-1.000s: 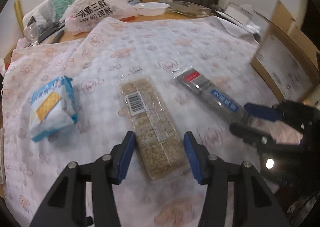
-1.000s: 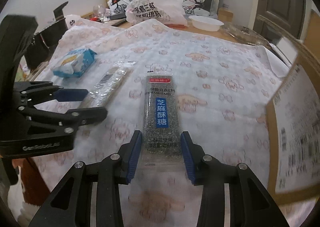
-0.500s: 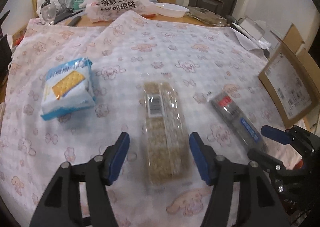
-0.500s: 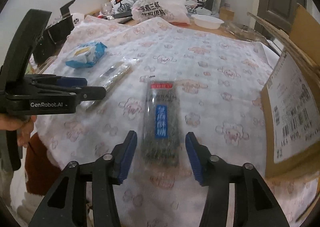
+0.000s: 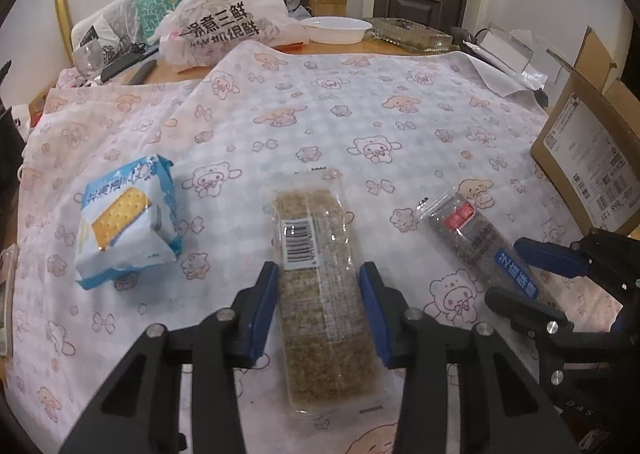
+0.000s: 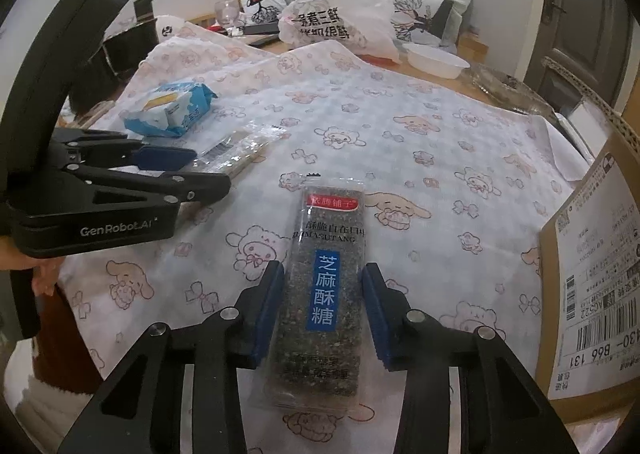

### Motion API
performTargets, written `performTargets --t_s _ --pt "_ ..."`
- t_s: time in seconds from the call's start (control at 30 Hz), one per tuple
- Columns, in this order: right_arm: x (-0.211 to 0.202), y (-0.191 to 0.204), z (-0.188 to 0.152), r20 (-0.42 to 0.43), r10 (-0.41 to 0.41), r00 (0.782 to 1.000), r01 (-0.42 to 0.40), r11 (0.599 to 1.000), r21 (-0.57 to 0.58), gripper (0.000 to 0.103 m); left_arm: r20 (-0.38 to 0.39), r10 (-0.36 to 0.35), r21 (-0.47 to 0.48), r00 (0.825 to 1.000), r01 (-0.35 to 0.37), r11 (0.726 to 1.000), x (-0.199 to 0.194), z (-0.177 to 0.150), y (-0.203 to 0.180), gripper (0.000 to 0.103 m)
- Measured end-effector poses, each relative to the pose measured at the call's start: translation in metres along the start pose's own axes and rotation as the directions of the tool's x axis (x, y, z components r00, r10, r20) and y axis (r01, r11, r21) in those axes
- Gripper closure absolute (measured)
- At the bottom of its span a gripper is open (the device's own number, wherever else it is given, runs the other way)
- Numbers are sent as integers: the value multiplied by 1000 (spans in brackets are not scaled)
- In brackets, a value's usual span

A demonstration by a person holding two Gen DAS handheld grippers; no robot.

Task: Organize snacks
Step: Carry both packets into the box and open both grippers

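- counting three snack packs loose on the printed tablecloth [image 5: 360,94]; we judge the sorting barely begun, since none sits in the cardboard box [image 6: 592,274] at the right edge, which we take as a likely place to put them, nor is any stacked with another.
- item one, pale sesame-brittle pack [image 5: 320,278]: long clear wrapper, tan grainy slab inside, white barcode sticker near its far half. it lies flat in the middle of the cloth, near end toward us.
- left gripper [image 5: 318,294]: blue pads apart, one on each side of this pack's near half, close to the wrapper edges. we cannot tell whether they touch it; nothing shows it squeezed or lifted.
- item two, black sesame candy pack [image 6: 324,294]: dark speckled bar in clear film, red label at the far end, blue panel with white characters down the middle. it lies flat, to the right of item one and well apart from it, near the box.
- right gripper [image 6: 323,306]: pads apart and straddling the pack about midway; a thin gap shows on each side, so not yet clamped.
- item three, blue-and-white cracker pack [image 5: 128,218]: puffy bag with a cracker pictured on it, resting left of item one, no tool near it.
- left to do, in our judgement: closing on both long packs, lifting, placing them, then the cracker pack.
- handling note: both wrappers look slick and thin, so the grip likely wants the firm slab, not the loose film ends.
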State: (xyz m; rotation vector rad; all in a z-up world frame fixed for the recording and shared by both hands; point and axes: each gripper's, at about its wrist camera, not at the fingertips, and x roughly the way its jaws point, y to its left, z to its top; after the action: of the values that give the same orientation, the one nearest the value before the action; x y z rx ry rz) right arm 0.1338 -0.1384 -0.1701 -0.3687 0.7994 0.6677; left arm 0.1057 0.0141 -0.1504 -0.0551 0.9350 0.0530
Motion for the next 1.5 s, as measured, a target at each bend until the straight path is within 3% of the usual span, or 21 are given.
performTargets --t_s 0.27,0.5,0.7,0.87,1.03,1.2,1.5 --pt "-36 18 15 83 18 996 -16 1000 -21 67 77 -14 -28 997 16 999 -38 -2 9 64" --pt "-90 37 39 206 24 978 -13 998 -56 67 214 -27 -10 976 30 999 -111 9 8 64" --pt "-142 21 50 318 -37 947 47 999 -24 67 311 -78 58 947 63 996 -167 28 -21 64" --pt "-175 -22 42 364 -104 926 93 994 49 67 349 -159 162 923 108 981 -190 52 -76 64" --pt "-200 -86 18 359 -210 909 161 974 162 67 321 -275 261 906 194 946 -186 79 -145 64" --pt "-199 -147 -8 292 -281 914 211 945 249 67 230 -369 341 900 281 897 -158 104 -214 64" --pt "-175 -206 -29 211 -276 938 213 936 279 67 72 -388 336 919 344 877 -93 124 -281 64"
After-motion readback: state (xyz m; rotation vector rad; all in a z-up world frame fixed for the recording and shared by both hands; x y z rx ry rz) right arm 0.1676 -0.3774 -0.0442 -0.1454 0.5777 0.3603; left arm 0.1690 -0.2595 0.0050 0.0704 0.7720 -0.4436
